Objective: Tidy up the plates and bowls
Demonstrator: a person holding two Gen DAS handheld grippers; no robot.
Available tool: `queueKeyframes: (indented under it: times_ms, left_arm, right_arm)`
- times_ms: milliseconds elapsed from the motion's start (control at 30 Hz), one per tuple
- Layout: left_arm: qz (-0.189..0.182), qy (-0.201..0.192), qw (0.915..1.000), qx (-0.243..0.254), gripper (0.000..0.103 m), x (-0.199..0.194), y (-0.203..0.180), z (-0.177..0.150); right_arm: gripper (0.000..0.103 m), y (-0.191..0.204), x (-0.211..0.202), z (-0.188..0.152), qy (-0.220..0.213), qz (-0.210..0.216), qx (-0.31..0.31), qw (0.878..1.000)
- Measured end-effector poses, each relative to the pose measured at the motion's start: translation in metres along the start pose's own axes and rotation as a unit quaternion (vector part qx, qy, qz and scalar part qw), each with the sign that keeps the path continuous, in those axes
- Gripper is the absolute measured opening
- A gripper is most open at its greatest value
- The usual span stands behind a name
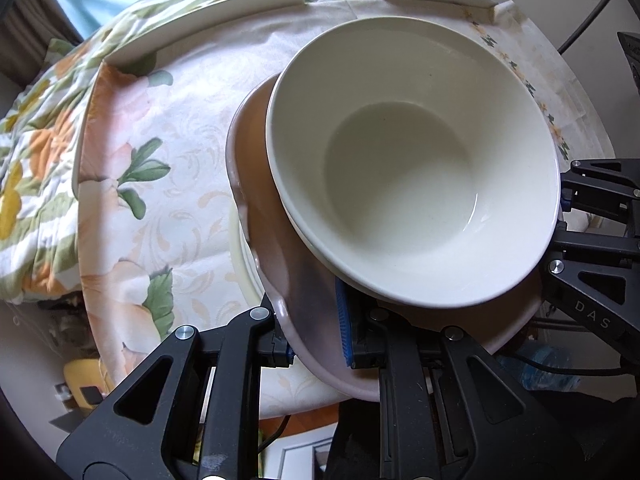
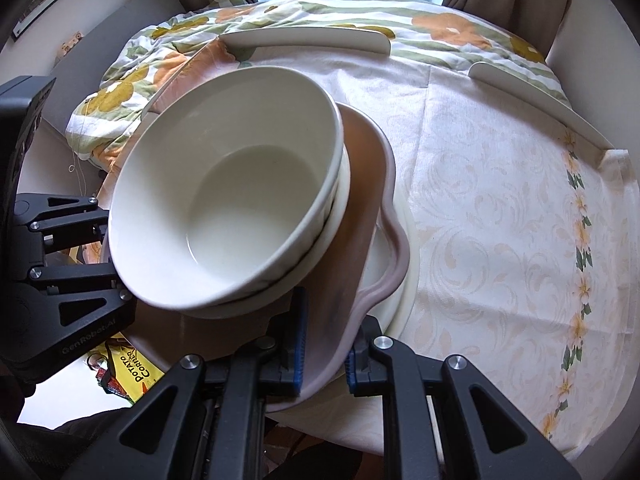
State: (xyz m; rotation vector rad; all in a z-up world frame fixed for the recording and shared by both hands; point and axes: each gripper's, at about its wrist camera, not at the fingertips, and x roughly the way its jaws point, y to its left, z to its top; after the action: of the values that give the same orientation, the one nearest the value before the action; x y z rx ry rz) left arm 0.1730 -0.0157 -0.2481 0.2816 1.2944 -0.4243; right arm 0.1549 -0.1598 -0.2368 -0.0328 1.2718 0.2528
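Observation:
A pinkish wavy-rimmed plate [image 1: 260,168] carries two nested white bowls [image 1: 408,168]. My left gripper [image 1: 316,340] is shut on the plate's near rim. In the right wrist view my right gripper [image 2: 324,356] is shut on the same plate [image 2: 372,184] at its opposite rim, with the bowls [image 2: 224,204] tilted on top. The plate is held over a cream plate [image 2: 404,264] that lies on the table, also glimpsed in the left wrist view [image 1: 244,268]. Each gripper shows in the other's view, the right one [image 1: 592,240] and the left one [image 2: 60,256].
The table has a floral cloth [image 2: 500,220] and low white edge rails [image 2: 304,42]. A flowered quilt [image 1: 36,152] lies beyond the table. A yellow potato-chip bag [image 2: 132,372] lies below the table edge.

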Motion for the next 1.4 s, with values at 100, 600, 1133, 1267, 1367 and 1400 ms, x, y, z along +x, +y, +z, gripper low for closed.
queueKeyframes:
  times_ms: [100, 600, 1133, 1267, 1367, 1400]
  left_arm:
    - [-0.012, 0.014, 0.9998, -0.006, 0.014, 0.002, 0.004, 0.004]
    - [-0.05, 0.083, 0.9953, 0.004, 0.026, 0.004, -0.001, 0.015]
    - [-0.054, 0.094, 0.9941, -0.005, 0.068, 0.0, -0.024, 0.019]
    - [-0.036, 0.077, 0.9964, 0.0, 0.08, -0.015, -0.024, 0.018]
    - [-0.026, 0.069, 0.9973, 0.001, 0.081, -0.023, -0.023, 0.014]
    - [-0.022, 0.066, 0.9976, 0.0, 0.081, -0.026, -0.022, 0.013]
  right_arm:
    - [0.015, -0.001, 0.001, 0.002, 0.013, 0.004, 0.004, 1.0]
    - [0.021, -0.009, 0.0, 0.012, 0.071, 0.011, 0.028, 0.997]
    - [0.047, -0.019, -0.013, 0.01, 0.085, 0.031, 0.031, 0.995]
    - [0.047, -0.021, -0.022, 0.008, 0.075, 0.029, 0.041, 0.996]
    - [0.053, -0.02, -0.029, 0.005, 0.067, 0.024, 0.05, 0.996]
    - [0.055, -0.019, -0.031, 0.004, 0.064, 0.021, 0.053, 0.996]
